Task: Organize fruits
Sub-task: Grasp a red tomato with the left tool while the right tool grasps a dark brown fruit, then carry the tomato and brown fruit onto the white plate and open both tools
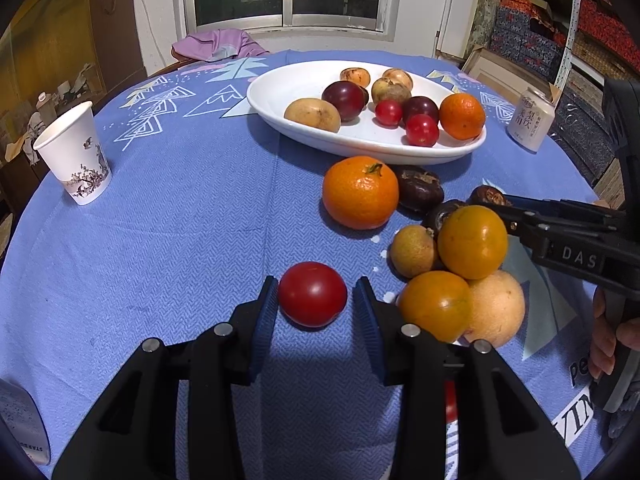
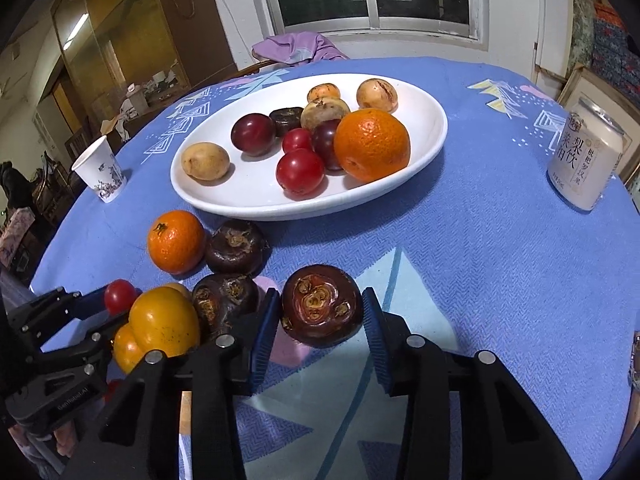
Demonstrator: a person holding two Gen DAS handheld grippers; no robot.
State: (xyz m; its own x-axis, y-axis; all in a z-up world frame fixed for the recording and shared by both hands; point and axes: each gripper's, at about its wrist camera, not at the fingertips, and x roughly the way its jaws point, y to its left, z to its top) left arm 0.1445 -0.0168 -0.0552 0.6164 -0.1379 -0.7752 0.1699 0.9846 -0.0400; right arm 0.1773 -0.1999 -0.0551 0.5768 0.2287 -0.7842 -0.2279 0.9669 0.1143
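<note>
Left gripper (image 1: 316,300) jaws bracket a tomato (image 1: 312,300), left pad touching, right pad apart. Right gripper (image 2: 320,312) jaws grip a chestnut (image 2: 322,306) on the desk (image 2: 500,260)

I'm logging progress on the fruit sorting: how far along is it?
Roughly halfway. Done: the white dish already holds about ten fruits. In hand: the left tool brackets a red tomato, and the right tool brackets a dark water chestnut. Left: a tangerine, yellow tomatoes and other pieces.
</note>
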